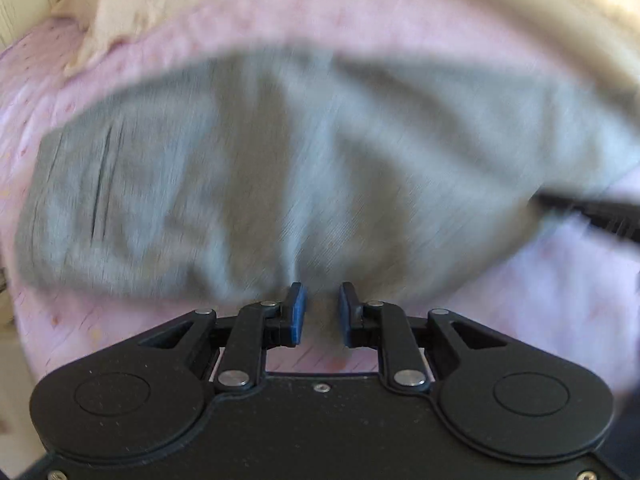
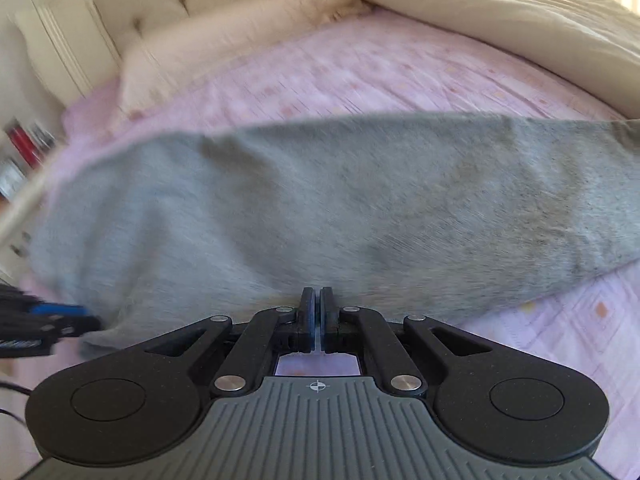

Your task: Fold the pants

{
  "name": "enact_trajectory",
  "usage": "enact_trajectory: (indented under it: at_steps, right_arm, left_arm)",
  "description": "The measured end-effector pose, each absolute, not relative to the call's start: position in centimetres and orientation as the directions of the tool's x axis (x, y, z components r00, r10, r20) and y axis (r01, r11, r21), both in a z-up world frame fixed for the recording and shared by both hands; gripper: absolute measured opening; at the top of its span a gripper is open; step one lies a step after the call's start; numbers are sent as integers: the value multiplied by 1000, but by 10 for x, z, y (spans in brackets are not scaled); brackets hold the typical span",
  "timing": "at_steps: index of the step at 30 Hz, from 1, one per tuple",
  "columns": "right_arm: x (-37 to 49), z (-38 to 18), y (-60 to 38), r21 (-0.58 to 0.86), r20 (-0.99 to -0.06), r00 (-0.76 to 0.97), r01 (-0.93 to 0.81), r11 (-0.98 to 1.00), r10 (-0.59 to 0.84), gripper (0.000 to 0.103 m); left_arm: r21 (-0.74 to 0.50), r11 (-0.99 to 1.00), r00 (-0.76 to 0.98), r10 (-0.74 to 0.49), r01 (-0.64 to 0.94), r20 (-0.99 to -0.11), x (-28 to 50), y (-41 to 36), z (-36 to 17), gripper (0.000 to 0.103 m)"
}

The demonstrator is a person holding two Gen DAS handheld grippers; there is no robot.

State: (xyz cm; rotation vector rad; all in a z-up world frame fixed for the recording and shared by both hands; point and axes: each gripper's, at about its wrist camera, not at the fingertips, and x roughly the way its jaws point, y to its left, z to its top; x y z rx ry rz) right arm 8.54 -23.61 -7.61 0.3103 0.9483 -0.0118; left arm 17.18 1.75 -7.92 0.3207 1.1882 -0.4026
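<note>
Pants [image 1: 280,168] bunched btwn left hand-held gripper [image 1: 322,312] pads, loosely gripped; right hand-held gripper [image 2: 317,316] clenched on hem.

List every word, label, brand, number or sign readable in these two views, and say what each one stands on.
No readable text in either view.
Right gripper: its grey ribbed housing bears only a small crosshair mark, a sign without letters.
Red and white items beside the bed, at the left edge: too blurred to tell if they carry print.
Grey pants, pink sheet, left gripper: no lettering visible.
</note>
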Motion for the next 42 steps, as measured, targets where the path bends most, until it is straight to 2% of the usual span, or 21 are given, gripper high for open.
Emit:
enact_trajectory:
  at_steps: [6, 9, 12, 17, 19, 24, 27, 29, 31, 36, 40, 42]
  right_arm:
    - [82, -69, -254, 244, -782, 615, 155, 957, 99, 2]
    - [77, -59, -264, 272, -729, 677, 148, 951, 102, 2]
    - [83, -60, -276, 251, -736, 671, 146, 957, 90, 2]
    - [92, -79, -331, 192, -797, 604, 266, 945, -9, 3]
    - [89, -84, -360, 207, -784, 619, 318, 925, -37, 3]
    - [87, -90, -421, 84, -771, 601, 421, 903, -209, 4]
    - [80, -95, -462, 63, -754, 590, 502, 862, -288, 6]
    - [66, -93, -485, 102, -739, 592, 570, 815, -321, 16]
    - [42, -88, -506, 193, -713, 623, 614, 765, -321, 39]
    - [-16, -99, -537, 349, -718, 632, 689, 635, -292, 44]
    - [-37, -113, -546, 448, -694, 676, 676, 585, -249, 45]
    - [-33, -115, -548, 457, -685, 688, 663, 593, -241, 51]
  left_arm:
    - [-34, 896, 327, -197, 442, -924, 162, 42, -70, 30]
    - [-28, 921, 408, -199, 389, -891, 162, 45, -55, 29]
    - [-24, 926, 447, -205, 377, -870, 166, 34, -52, 29]
    - [28, 917, 426, -157, 397, -891, 173, 11, -72, 31]
    - [48, 917, 426, -137, 396, -894, 173, 8, -79, 31]
    - [57, 918, 428, -127, 392, -895, 173, 7, -79, 32]
    - [68, 915, 428, -120, 399, -896, 174, 5, -80, 32]
    - [81, 912, 429, -110, 403, -896, 172, 2, -80, 32]
    - [94, 909, 431, -100, 407, -897, 172, -1, -81, 32]
    - [122, 900, 433, -80, 419, -898, 172, -8, -81, 32]
    - [142, 895, 436, -64, 423, -898, 172, -13, -81, 32]
    - [152, 893, 437, -55, 425, -898, 171, -15, -81, 32]
